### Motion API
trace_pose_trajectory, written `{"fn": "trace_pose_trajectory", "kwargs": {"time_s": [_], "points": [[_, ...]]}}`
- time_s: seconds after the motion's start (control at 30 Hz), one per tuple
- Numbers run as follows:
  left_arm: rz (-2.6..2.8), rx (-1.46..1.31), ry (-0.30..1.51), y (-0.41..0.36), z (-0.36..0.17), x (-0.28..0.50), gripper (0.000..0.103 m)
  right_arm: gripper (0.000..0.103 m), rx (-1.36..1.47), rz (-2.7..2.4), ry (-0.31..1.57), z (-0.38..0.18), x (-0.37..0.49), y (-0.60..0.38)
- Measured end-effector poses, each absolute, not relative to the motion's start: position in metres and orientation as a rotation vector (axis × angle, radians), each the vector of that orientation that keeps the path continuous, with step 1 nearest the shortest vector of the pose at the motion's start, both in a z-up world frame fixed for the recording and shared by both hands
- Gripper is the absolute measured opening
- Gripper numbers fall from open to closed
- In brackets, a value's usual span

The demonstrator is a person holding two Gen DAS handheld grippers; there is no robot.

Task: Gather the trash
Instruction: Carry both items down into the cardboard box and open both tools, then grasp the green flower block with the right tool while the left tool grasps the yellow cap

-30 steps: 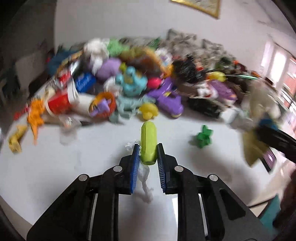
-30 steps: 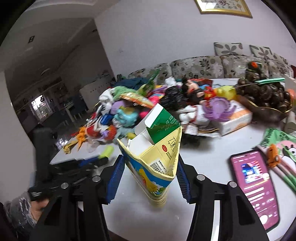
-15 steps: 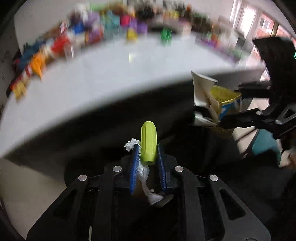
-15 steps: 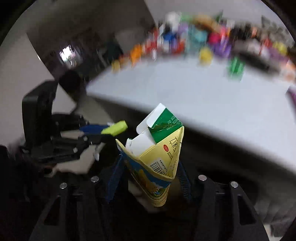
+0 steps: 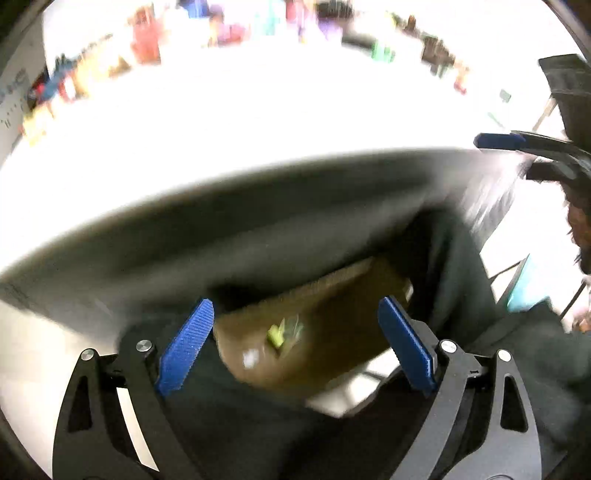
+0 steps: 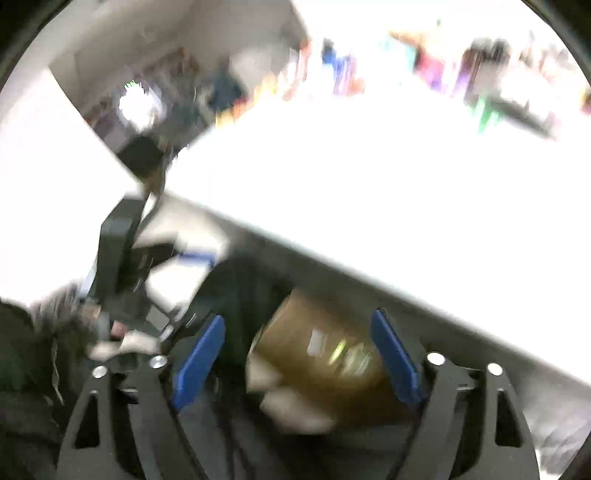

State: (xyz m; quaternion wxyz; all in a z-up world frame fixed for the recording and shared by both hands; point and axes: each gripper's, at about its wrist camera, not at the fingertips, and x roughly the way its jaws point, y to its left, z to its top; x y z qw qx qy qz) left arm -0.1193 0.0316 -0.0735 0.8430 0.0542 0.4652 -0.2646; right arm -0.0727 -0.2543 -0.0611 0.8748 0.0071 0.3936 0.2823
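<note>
Below white table (image 5: 258, 122), both tongs opening over brown bin (image 5: 332, 332)

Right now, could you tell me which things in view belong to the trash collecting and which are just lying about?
Part of the job:
- left gripper, jaws opening, nothing between them
- right gripper, jaws opening, nothing between them
- brown box below the table edge
- yellow-green piece inside it

Just lying about:
- white table
- blurred row of colourful toys along its far side
</note>
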Motion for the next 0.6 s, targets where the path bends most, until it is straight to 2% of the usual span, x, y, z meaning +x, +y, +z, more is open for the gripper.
{"fn": "trace_pose_trajectory", "kwargs": {"time_s": [0.07, 0.13, 0.2, 0.27, 0.33, 0.4, 0.6], "points": [[-0.560, 0.076, 0.909, 0.036, -0.049, -0.113, 0.090, 0.086, -0.055, 0.437, 0.748, -0.052, -0.042, -0.261], [-0.558, 0.039, 0.851, 0.039, -0.027, -0.106, 0.090, 0.086, -0.077, 0.336, 0.756, -0.056, -0.008, -0.265], [-0.542, 0.023, 0.802, 0.038, -0.014, -0.101, 0.091, 0.073, -0.050, 0.293, 0.798, -0.073, 0.030, -0.268], [-0.516, 0.027, 0.777, 0.034, -0.008, -0.092, 0.091, 0.071, -0.043, 0.268, 0.849, -0.085, 0.059, -0.273], [-0.486, 0.029, 0.767, 0.030, -0.007, -0.078, 0.091, 0.062, -0.091, 0.237, 0.827, -0.091, 0.063, -0.266], [-0.476, 0.034, 0.765, 0.014, -0.009, -0.056, 0.091, 0.040, -0.078, 0.257, 0.836, -0.088, 0.071, -0.267], [-0.480, 0.072, 0.768, -0.061, -0.008, 0.003, 0.091, 0.040, 0.016, 0.272, 0.804, -0.075, 0.052, -0.295]]}}
